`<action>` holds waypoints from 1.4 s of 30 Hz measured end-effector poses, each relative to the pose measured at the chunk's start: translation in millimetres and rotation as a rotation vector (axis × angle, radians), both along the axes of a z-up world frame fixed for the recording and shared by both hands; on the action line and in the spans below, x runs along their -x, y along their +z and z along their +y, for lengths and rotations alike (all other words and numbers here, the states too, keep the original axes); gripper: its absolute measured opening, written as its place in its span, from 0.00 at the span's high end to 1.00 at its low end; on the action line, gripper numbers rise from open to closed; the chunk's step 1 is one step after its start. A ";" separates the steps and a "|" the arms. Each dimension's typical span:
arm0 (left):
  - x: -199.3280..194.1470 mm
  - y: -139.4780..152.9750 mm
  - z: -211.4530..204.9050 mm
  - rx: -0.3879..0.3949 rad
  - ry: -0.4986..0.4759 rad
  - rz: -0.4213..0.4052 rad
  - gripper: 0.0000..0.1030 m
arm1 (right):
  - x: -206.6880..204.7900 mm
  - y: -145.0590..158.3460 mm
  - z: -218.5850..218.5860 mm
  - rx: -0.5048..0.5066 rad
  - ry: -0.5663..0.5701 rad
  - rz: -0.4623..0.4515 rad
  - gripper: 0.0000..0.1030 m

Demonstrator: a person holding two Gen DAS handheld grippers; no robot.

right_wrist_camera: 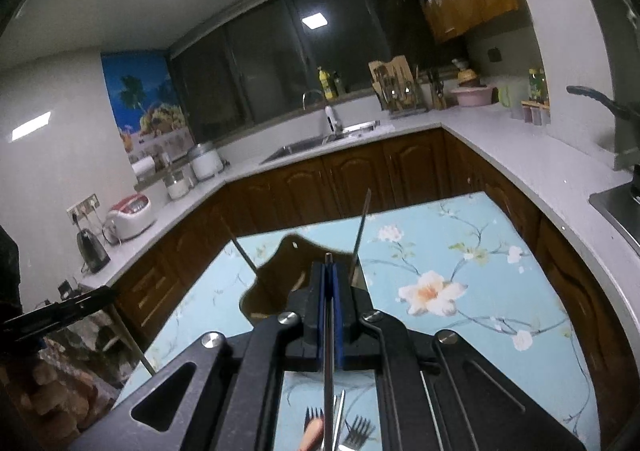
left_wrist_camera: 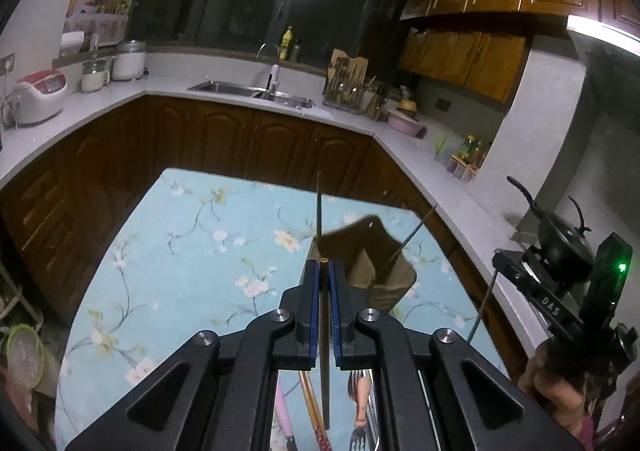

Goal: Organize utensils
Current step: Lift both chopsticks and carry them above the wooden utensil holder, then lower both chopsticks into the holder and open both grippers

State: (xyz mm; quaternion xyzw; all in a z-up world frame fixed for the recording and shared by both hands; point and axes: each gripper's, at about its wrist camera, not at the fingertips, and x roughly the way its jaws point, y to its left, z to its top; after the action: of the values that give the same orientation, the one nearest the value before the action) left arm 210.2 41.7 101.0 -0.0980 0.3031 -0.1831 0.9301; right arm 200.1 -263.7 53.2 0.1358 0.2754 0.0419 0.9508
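left fingers (left_wrist_camera: 324, 283): clamped tight on a thin gold chopstick (left_wrist_camera: 325, 347), running lengthwise between the blue pads, tip poking out the front, rest trailing back under the gripper.
right fingers (right_wrist_camera: 329, 283): clamped tight on a thin dark metal chopstick (right_wrist_camera: 329, 371), same lengthwise grip, end just showing past the pads.
holder (left_wrist_camera: 360, 263): brown divided box standing on the worktop just ahead of both grippers; two sticks already leaning in it, one upright (left_wrist_camera: 319, 207), one slanting right (left_wrist_camera: 416, 235).
loose utensils: forks (right_wrist_camera: 356, 431) and a pink-handled piece (left_wrist_camera: 282, 411) lying on the worktop below the grippers, partly hidden.
worktop (left_wrist_camera: 192, 251): blue floral cloth, kitchen cabinets beyond.
step: carrying one chopstick per hand toward the holder; neither one is in it yet.
next move: likely tipping each chopstick upright over a compartment, lowering the tip inside, then letting go.
watch: sticks already inside are crowding the opening; which compartment each is heading for I cannot tell.
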 end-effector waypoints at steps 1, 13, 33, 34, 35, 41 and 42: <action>-2.6 3.6 -0.8 -0.003 0.001 -0.010 0.97 | -2.5 1.9 0.4 0.001 -0.002 -0.007 0.96; -47.5 37.8 -15.8 0.034 0.003 -0.143 0.97 | -52.0 45.6 0.9 0.002 -0.023 -0.170 0.96; -134.0 -33.0 -59.4 0.052 0.074 -0.178 0.97 | -107.8 21.7 -1.2 0.018 -0.116 -0.332 0.96; -138.9 -39.0 -61.1 0.052 0.080 -0.172 0.97 | -108.1 15.1 -1.6 0.017 -0.119 -0.331 0.96; -143.0 -43.8 -63.0 0.049 0.088 -0.170 0.97 | -108.2 6.6 -1.3 0.016 -0.123 -0.331 0.96; -160.1 -69.2 -81.5 0.019 0.103 -0.143 0.96 | -107.5 -17.2 -6.1 0.013 -0.139 -0.336 0.96; -162.0 -71.7 -83.9 0.014 0.101 -0.134 0.96 | -107.4 -19.9 -7.4 0.011 -0.143 -0.337 0.96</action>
State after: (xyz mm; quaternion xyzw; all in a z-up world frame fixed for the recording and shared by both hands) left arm 372.2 -42.2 29.3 -0.1074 0.2334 -0.1445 0.9556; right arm 307.4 -271.1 33.3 0.1407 0.1018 -0.0052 0.9848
